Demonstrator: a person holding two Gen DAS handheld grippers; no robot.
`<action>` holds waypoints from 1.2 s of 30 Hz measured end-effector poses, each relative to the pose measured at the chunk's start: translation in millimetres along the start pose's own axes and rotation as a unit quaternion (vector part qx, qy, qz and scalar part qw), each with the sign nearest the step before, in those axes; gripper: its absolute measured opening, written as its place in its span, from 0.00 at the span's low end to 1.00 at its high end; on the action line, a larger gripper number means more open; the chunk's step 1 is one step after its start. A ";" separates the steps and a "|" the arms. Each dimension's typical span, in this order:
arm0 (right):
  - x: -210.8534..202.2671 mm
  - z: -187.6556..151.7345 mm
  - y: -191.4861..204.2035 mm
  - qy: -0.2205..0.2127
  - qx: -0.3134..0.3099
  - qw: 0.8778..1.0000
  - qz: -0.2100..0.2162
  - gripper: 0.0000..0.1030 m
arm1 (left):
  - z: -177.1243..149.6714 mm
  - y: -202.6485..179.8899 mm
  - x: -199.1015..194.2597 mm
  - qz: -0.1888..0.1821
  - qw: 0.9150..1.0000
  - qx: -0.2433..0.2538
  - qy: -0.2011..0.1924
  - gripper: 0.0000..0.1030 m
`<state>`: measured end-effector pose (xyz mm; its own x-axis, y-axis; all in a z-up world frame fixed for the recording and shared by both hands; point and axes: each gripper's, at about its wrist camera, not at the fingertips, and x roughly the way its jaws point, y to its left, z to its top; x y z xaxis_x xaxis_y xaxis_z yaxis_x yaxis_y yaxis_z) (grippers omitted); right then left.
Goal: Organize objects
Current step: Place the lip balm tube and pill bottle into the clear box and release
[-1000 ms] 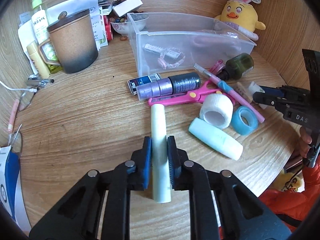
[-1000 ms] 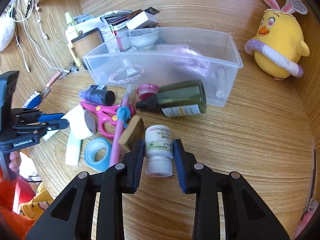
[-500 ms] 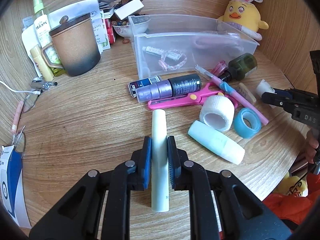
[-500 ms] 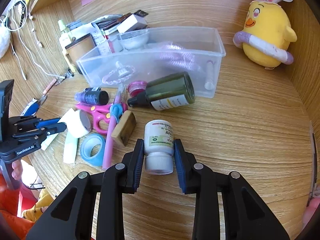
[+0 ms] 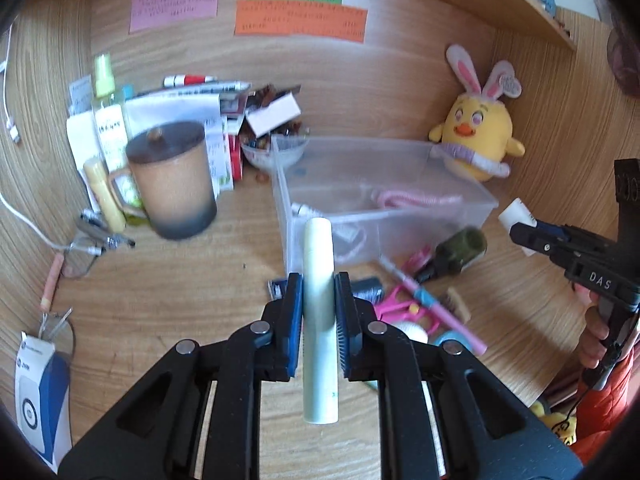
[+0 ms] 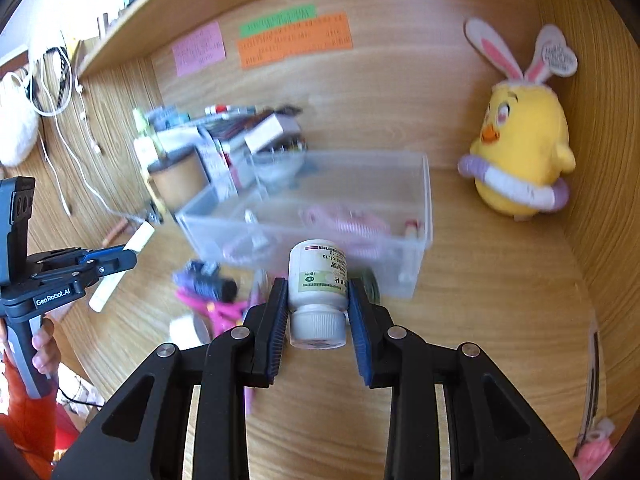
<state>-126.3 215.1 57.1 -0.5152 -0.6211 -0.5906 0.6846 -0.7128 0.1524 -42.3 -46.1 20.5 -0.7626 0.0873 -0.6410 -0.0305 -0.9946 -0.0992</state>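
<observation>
Holding one item in each hand, we have the left tool (image 5: 318,304) pinching a pale green tube (image 5: 318,280) at mid-length and the right tool (image 6: 318,300) pinching a white pill bottle (image 6: 319,280), cap toward us; both appear lifted off the surface (image 5: 180,288). Our worry: the tube is long and smooth, so a tilt could let it slide through the pads, and the round bottle could roll out if the squeeze eases. Beyond lie pink scissors (image 5: 394,306) and a dark green bottle (image 5: 456,252). Farther still, the clear bin (image 6: 424,200) already holds a pink coiled cord (image 6: 344,220) and small tubes, with room left for both.
</observation>
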 end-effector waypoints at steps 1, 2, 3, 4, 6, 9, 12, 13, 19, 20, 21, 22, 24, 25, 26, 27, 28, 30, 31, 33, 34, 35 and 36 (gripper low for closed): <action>-0.6 3.7 1.5 -0.006 -0.001 1.000 0.001 0.26 | 4.8 -1.1 -0.3 -0.001 1.000 0.000 -0.006 0.14; -1.3 8.4 3.2 -0.012 -0.002 1.000 0.004 0.26 | 9.2 -3.0 -0.4 -0.002 1.000 0.001 -0.011 0.14; -2.1 11.5 5.0 -0.016 -0.003 1.000 0.005 0.26 | 13.3 -4.4 0.0 -0.004 1.000 0.002 -0.015 0.14; -2.5 14.7 6.1 -0.020 -0.005 1.000 0.006 0.26 | 17.8 -5.5 1.2 -0.005 1.000 0.002 -0.018 0.14; -0.7 22.2 8.6 -0.027 -0.008 1.000 0.006 0.26 | 26.3 -7.2 5.0 -0.010 1.000 0.003 -0.020 0.14; 7.3 32.9 12.7 -0.030 -0.013 0.999 0.007 0.26 | 38.3 -9.1 14.5 -0.017 1.000 0.002 -0.016 0.14; 17.1 42.4 15.7 -0.025 -0.021 0.999 0.009 0.26 | 47.8 -10.3 25.8 -0.022 1.000 0.004 -0.009 0.14; 22.4 46.4 17.1 -0.021 -0.024 0.999 0.008 0.26 | 50.5 -10.4 29.9 -0.022 1.000 0.003 -0.005 0.14; 51.1 63.1 19.4 0.002 -0.033 0.999 0.012 0.26 | 66.0 -4.4 53.1 -0.038 0.999 -0.012 0.020 0.14; 56.9 65.8 19.5 0.009 -0.034 0.999 0.012 0.26 | 68.9 -3.7 57.2 -0.038 0.999 -0.014 0.025 0.14; 62.3 67.9 19.3 0.015 -0.035 0.999 0.013 0.26 | 71.2 -3.1 61.0 -0.040 0.999 -0.016 0.029 0.14; 67.6 69.7 18.8 0.021 -0.035 0.999 0.015 0.26 | 73.6 -2.1 65.5 -0.043 0.998 -0.018 0.034 0.14; 78.6 72.1 17.9 0.036 -0.034 0.999 0.020 0.26 | 77.5 0.3 74.9 -0.047 0.998 -0.024 0.047 0.14; 84.0 72.8 17.6 0.043 -0.034 0.998 0.020 0.26 | 79.2 1.1 79.5 -0.047 0.997 -0.025 0.053 0.14; 89.3 73.1 17.9 0.050 -0.036 0.998 0.020 0.26 | 80.7 1.8 85.3 -0.045 0.997 -0.026 0.060 0.14; 94.3 73.1 18.4 0.055 -0.038 0.998 0.018 0.26 | 81.7 2.2 90.0 -0.044 0.997 -0.026 0.065 0.14; 98.8 73.0 18.7 0.061 -0.040 0.997 0.018 0.26 | 82.5 2.5 94.5 -0.042 0.996 -0.026 0.071 0.14; 107.9 72.0 20.0 0.074 -0.043 0.996 0.019 0.26 | 83.7 2.5 103.3 -0.042 0.995 -0.024 0.082 0.14; 111.8 71.3 20.8 0.079 -0.046 0.996 0.019 0.26 | 83.9 2.3 106.8 -0.040 0.995 -0.023 0.087 0.14; 120.2 70.5 23.1 0.088 -0.053 0.995 0.015 0.26 | 84.2 1.0 112.6 -0.034 0.995 -0.018 0.092 0.14; 123.7 70.7 23.9 0.091 -0.056 0.994 0.014 0.26 | 84.2 0.0 115.0 -0.032 0.995 -0.015 0.094 0.14; 128.3 70.8 24.8 0.097 -0.058 0.993 0.015 0.26 | 84.3 0.1 117.1 -0.031 0.995 -0.014 0.096 0.14; 130.9 71.0 25.4 0.100 -0.059 0.993 0.014 0.26 | 84.3 -0.4 119.4 -0.032 0.994 -0.013 0.100 0.14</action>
<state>-212.9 92.6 39.9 -0.3900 -0.5547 -0.7349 0.7595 -0.6451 0.0839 -187.8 -40.0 8.2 -0.6163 0.1624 -0.7706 -0.0555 -0.9850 -0.1632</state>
